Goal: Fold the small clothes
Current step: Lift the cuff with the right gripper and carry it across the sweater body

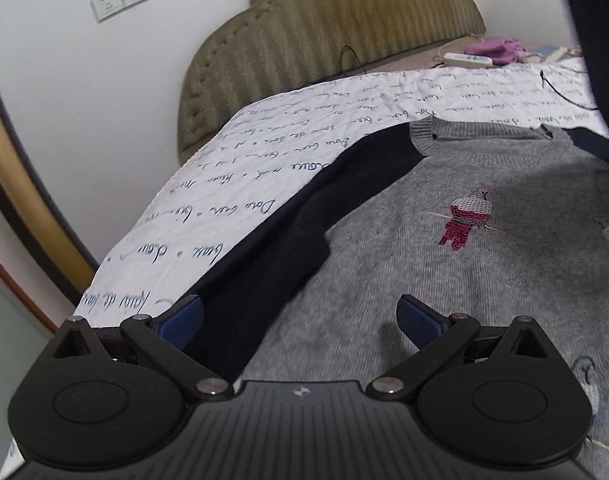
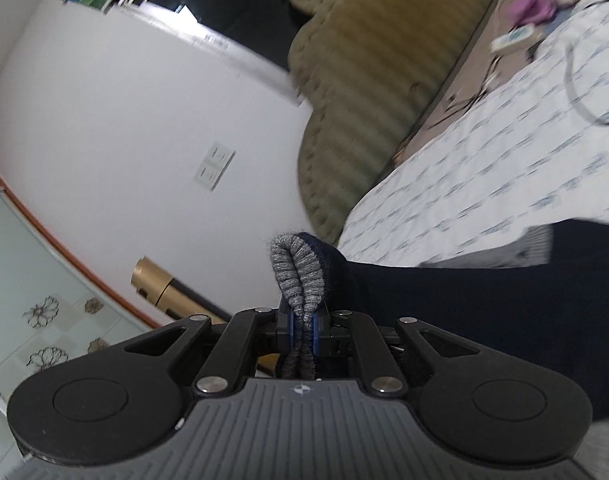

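olive headboard (image 1: pixel 344 32), wall sockets (image 1: pixel 120 0) (white), purple cloth (image 1: pixel 496 48).

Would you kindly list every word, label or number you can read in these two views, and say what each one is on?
Bed sheet: rows of blue handwriting-style script, upside down and too loopy to read with any certainty.
Sweater: no text, only a knitted pink bird.
Wall sockets: no readable markings.
Left gripper, right gripper: a small emblem, no lettering.

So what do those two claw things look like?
Both look the same. The left claw and the right claw have black plastic bodies with ridged grey tops and a tiny logo, two round black discs at the sides, black link arms with silver pins, and blue textured pads on the fingers. No cables or sleeves show.
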Action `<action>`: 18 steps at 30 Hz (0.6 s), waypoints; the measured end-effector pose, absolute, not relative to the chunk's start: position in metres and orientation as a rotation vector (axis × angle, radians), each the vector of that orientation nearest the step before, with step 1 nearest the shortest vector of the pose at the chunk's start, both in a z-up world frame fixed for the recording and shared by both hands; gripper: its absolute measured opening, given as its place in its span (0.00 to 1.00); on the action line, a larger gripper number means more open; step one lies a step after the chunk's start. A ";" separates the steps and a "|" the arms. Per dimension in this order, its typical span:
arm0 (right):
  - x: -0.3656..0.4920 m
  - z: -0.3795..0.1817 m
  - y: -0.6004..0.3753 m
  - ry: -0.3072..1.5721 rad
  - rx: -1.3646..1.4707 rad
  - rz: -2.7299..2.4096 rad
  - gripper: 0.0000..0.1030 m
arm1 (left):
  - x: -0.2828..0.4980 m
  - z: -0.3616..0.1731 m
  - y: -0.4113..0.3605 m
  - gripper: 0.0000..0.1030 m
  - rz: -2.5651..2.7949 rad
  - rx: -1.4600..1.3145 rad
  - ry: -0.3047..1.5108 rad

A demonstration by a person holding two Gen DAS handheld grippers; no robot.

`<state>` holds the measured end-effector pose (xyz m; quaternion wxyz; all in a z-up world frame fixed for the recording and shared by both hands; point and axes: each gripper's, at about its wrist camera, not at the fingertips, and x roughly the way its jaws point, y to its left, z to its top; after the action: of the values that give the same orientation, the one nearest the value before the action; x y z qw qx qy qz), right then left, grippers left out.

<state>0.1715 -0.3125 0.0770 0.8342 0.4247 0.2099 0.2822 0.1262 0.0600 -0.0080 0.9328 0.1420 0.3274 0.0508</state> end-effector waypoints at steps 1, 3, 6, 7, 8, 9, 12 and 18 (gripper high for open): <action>0.181 0.076 -0.303 0.455 0.898 0.608 0.13 | 0.123 -0.006 0.061 1.00 0.113 0.280 0.666; 0.201 0.069 -0.284 0.486 0.891 0.621 0.13 | 0.115 -0.004 0.062 1.00 0.125 0.264 0.653; 0.230 0.053 -0.258 0.545 0.895 0.627 0.13 | 0.103 0.002 0.064 1.00 0.143 0.240 0.633; 0.239 0.047 -0.250 0.564 0.898 0.625 0.13 | 0.099 0.005 0.065 1.00 0.149 0.232 0.627; 0.248 0.041 -0.242 0.581 0.900 0.621 0.13 | 0.095 0.007 0.066 1.00 0.154 0.224 0.620; 0.255 0.036 -0.234 0.596 0.900 0.618 0.13 | 0.092 0.009 0.067 1.00 0.159 0.219 0.616; 0.276 0.017 -0.213 0.641 0.911 0.603 0.13 | 0.083 0.012 0.072 1.00 0.180 0.209 0.616; 0.310 -0.017 -0.177 0.733 0.909 0.578 0.18 | 0.074 0.013 0.081 1.00 0.199 0.197 0.644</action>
<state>0.3103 -0.1771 -0.0171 0.7951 0.4231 0.3412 0.2689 0.0735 0.0814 0.0133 0.9391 0.0966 0.3152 0.0972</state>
